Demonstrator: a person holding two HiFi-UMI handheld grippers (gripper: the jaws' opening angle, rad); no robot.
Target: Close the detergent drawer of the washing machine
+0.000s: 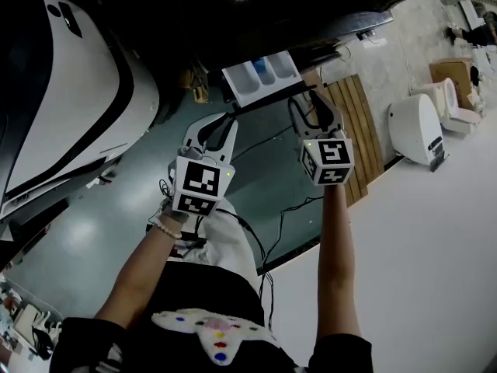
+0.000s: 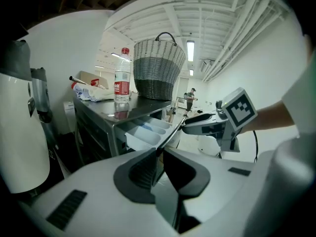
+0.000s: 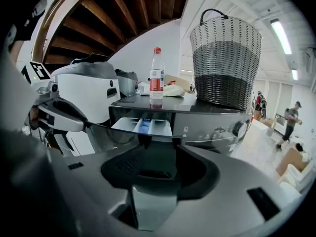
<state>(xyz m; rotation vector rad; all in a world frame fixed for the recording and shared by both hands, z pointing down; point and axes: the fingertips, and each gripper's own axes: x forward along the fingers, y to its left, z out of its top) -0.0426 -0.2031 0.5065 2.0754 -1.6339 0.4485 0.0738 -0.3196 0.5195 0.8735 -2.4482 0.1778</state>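
Right hand-held gripper (image 3: pixel 157 138): jaws well apart, nothing between them, aimed straight at the detergent drawer (image 3: pixel 144 126). Left hand-held gripper (image 2: pixel 158 151): jaws nearly together, tips about meeting, empty, and set off to the side, so the drawer sits up and to the left of its tips. The drawer is pulled out from the upper left of the washing machine (image 3: pixel 212 125) front, with white compartments and a blue insert exposed. Its long axis runs out of the machine toward the person, so closing looks like a straight push back along that line. In the head view the right gripper is the nearer, close to the drawer's dark front panel; contact can't be confirmed, probably a small gap. A bottle (image 3: pixel 156 75) and a woven basket (image 3: pixel 224 63) stand on top of the machine, clear of the drawer's path.
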